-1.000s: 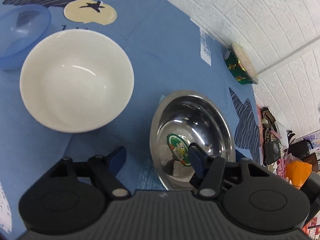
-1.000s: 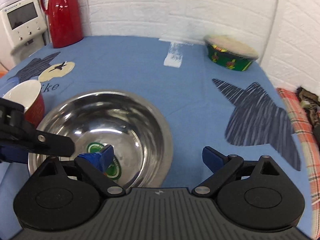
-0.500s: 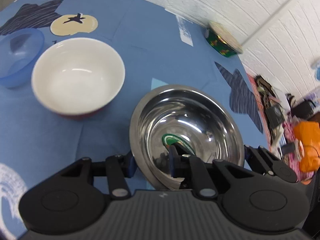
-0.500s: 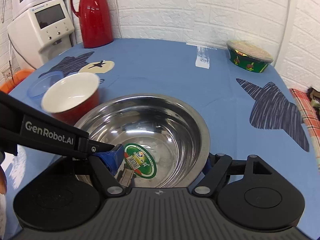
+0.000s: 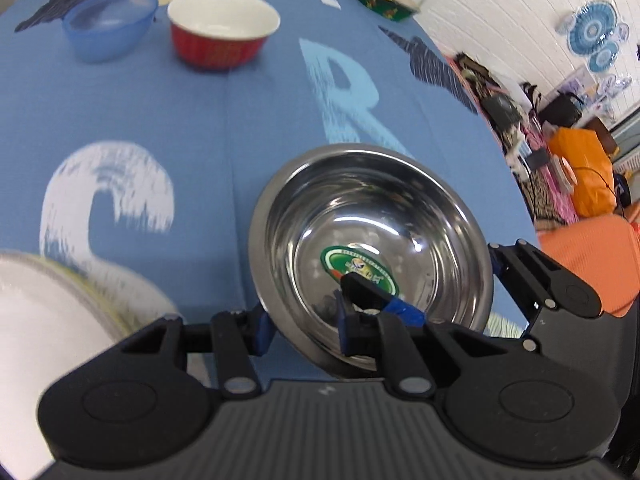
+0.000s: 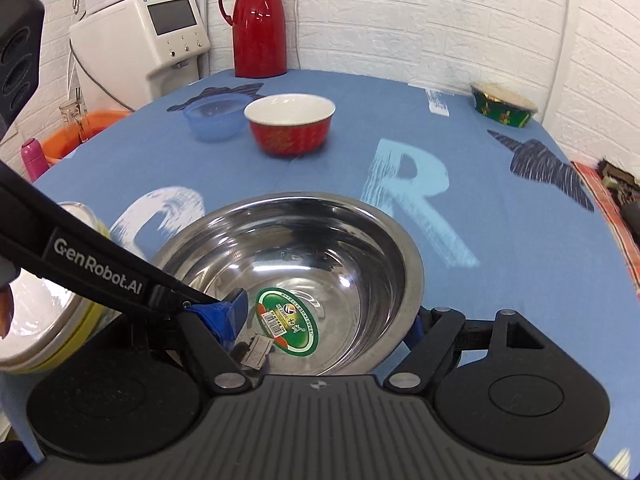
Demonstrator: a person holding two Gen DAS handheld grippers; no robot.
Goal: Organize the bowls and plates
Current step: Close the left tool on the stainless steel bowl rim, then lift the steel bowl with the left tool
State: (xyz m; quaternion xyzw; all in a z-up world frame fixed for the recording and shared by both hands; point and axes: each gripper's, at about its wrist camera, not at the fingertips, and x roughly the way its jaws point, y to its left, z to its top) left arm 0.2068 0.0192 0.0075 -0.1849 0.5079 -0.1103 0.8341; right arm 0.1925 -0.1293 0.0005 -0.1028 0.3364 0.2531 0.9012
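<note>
While both grippers sit on the steel bowl (image 6: 296, 276), we read "GenRobot.AI" in white on the left gripper's arm (image 6: 96, 272), visible only in the right wrist view. Round green sticker (image 6: 290, 322) on the bowl floor carries a barcode patch and small print we cannot read. Blue tablecloth (image 6: 520, 240) has big painted letters: a white "C" (image 5: 108, 196) and a pale blue "R" (image 6: 416, 200).

Left gripper (image 5: 302, 330): fingers clamped on the bowl's near-left rim, one outside, one inside. Right gripper (image 6: 326, 320): fingers clamped across the near-right wall, left finger inside by the sticker, right finger outside under the rim. The bowl is round, so no long axis; mouth faces up, tilted slightly in the left wrist view. It sits at the near edge of the tabletop; we cannot tell if the base touches the cloth.

Red bowl (image 6: 290, 126) with white inside stands upright toward the far side, blue translucent bowl (image 6: 216, 116) just beside it on its left. Green patterned bowl (image 6: 504, 108) at the far right corner.

Right wrist view only: red thermos jug (image 6: 258, 24) at the far edge, white appliance (image 6: 148, 40) with a screen beyond the far left corner. Left wrist view only: orange bags and clutter (image 5: 580, 168) off the right edge. A white plate with a yellow rim (image 5: 48, 320) is at the near left corner, blurred.
</note>
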